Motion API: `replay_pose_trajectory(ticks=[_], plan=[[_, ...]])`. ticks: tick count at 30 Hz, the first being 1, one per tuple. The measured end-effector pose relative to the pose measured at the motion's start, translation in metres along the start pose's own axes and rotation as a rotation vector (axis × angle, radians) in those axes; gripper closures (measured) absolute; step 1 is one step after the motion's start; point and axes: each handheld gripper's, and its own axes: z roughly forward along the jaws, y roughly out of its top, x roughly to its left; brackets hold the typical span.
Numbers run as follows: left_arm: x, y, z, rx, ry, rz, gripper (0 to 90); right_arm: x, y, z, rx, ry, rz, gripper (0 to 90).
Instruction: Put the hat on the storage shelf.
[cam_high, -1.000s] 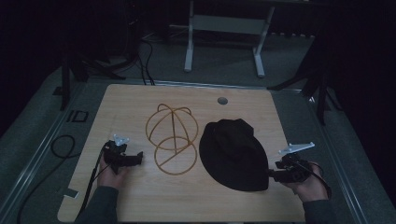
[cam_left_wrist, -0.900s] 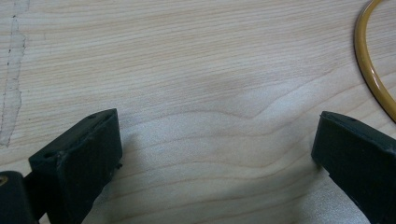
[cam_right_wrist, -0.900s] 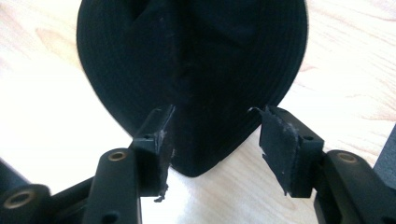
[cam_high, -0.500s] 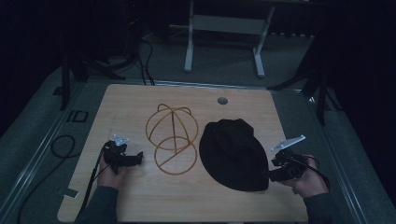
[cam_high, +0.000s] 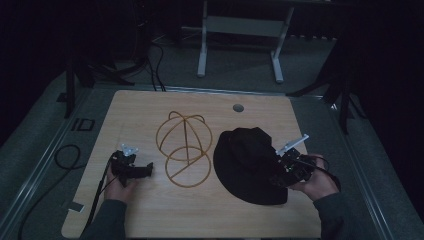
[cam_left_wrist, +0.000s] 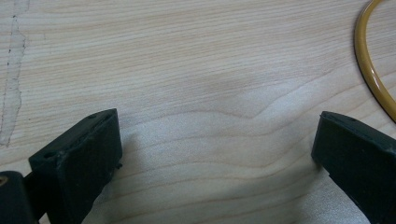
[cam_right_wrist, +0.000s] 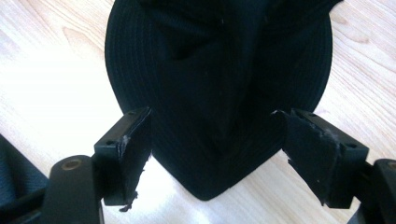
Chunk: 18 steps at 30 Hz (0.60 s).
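Black fabric lies between my right gripper's (cam_right_wrist: 212, 154) jaws — they stand wide apart around the near brim of the hat (cam_high: 252, 162), not yet closed on it. The hat rests flat on the wooden table (cam_high: 150, 107), right of centre, just beside the yellow wire stand (cam_high: 183, 147) it looks meant for. So nothing is done yet: gripping, lifting and setting it on the stand all remain. My left gripper (cam_high: 141, 171), jaws also apart, rests on the table to the stand's left. Since a second ago my right gripper has moved in from the table's right edge over the brim — the left has stayed put.
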Motion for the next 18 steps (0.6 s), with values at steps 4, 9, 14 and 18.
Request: replay_pose_trajectory(ticks=[4, 9, 14, 18], plan=[[0.0, 0.0, 0.0, 0.0, 0.0, 0.001, 1.8, -0.002, 0.01, 0.008, 0.024, -0.003, -0.006, 23.9], [0.0, 0.0, 0.0, 0.001, 0.0, 0.0, 1.8, -0.006, 0.022, 0.016, 0.052, -0.008, -0.004, 24.1], [0.0, 0.0, 0.0, 0.0, 0.0, 0.0, 1.8, -0.009, 0.032, 0.025, 0.081, -0.005, -0.002, 23.9], [0.0, 0.0, 0.0, -0.002, 0.0, -0.002, 1.8, -0.012, 0.041, 0.032, 0.114, -0.005, -0.001, 23.8]])
